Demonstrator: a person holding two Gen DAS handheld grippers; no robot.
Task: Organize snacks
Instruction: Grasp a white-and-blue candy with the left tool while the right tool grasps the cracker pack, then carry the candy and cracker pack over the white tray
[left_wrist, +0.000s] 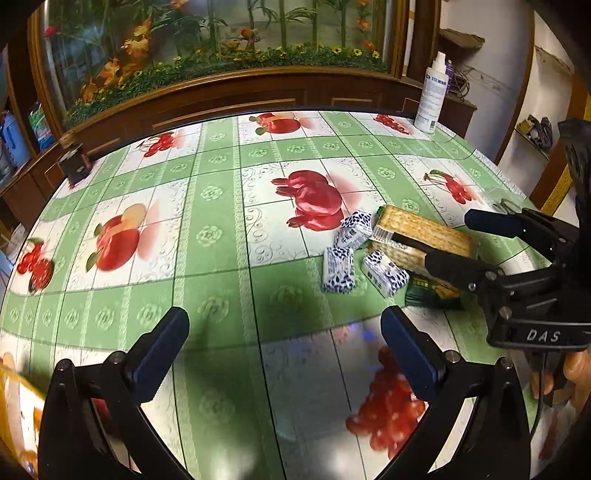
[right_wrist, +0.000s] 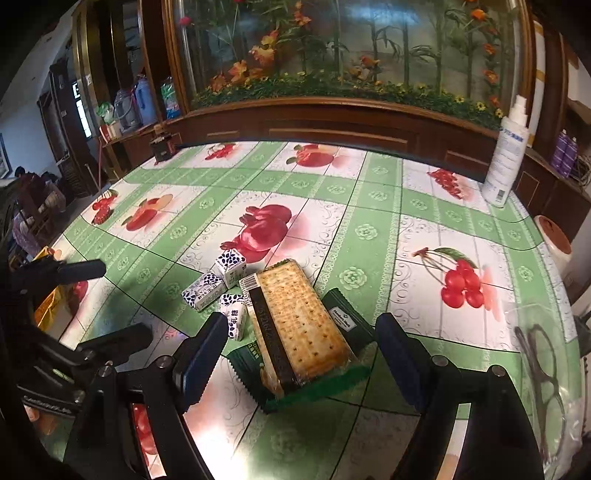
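A long cracker pack (right_wrist: 301, 326) lies on top of a dark green snack packet (right_wrist: 345, 319) on the table. Three small blue-and-white candy boxes (right_wrist: 207, 290) lie just left of it. My right gripper (right_wrist: 301, 347) is open, its fingers either side of the near end of the cracker pack, not touching. In the left wrist view the cracker pack (left_wrist: 421, 232) and candy boxes (left_wrist: 338, 269) lie right of centre, with the right gripper (left_wrist: 447, 240) over the pack. My left gripper (left_wrist: 284, 343) is open and empty over bare tablecloth, left of the snacks.
The table (left_wrist: 221, 206) has a green fruit-print cloth. A white spray bottle (right_wrist: 508, 155) stands at the far right edge. A small dark box (right_wrist: 162, 146) sits at the far left edge. A clear bag with glasses (right_wrist: 543, 369) lies at the right. An orange bag (right_wrist: 46, 306) lies at the left.
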